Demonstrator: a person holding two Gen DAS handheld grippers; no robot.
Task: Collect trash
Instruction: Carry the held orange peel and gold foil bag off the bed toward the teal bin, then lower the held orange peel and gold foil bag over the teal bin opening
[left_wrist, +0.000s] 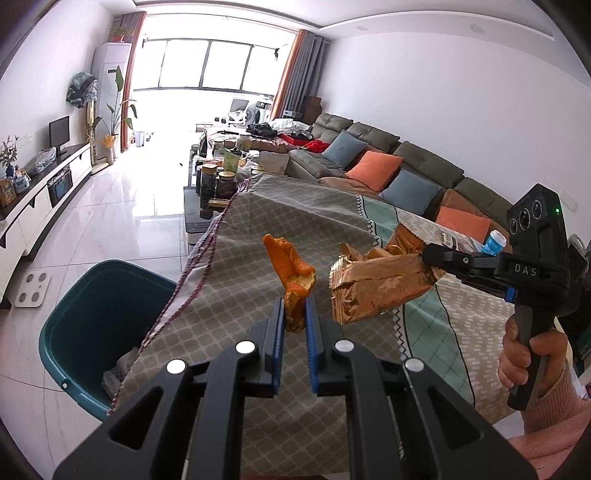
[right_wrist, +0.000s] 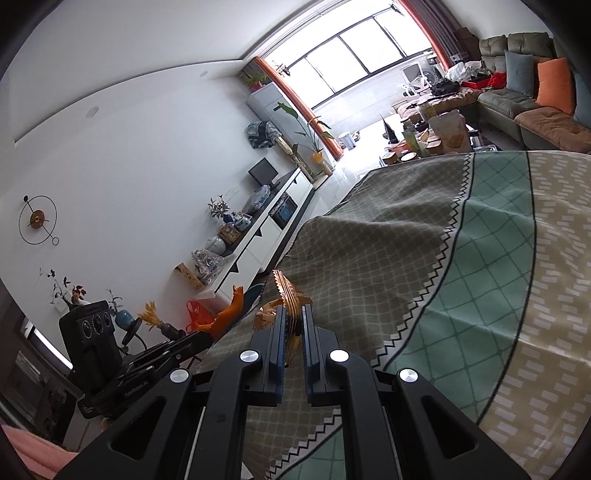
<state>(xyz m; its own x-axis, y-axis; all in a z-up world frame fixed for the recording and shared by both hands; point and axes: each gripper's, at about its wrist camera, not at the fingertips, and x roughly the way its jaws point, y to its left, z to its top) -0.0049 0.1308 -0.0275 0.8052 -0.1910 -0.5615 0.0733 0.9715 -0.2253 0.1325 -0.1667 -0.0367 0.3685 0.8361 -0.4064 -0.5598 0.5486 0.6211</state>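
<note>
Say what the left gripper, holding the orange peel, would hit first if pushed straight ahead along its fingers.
Probably the patterned tablecloth: the left gripper, shut on the orange peel, points slightly down across it. The teal bin sits off left.

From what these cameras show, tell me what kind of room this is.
Most likely a home living room: a long sectional sofa with cushions, a low TV cabinet holding a screen, and a cloth-covered table.

Wrapper (left_wrist: 376, 284): crinkled metallic gold foil, shiny. Orange peel (left_wrist: 291, 273): matt, rough and pitted. Tablecloth (left_wrist: 295, 229): woven patterned cloth, matt; bin (left_wrist: 62, 332) at eight o'clock: smooth teal plastic; floor (left_wrist: 110, 206): glossy pale tile.
</note>
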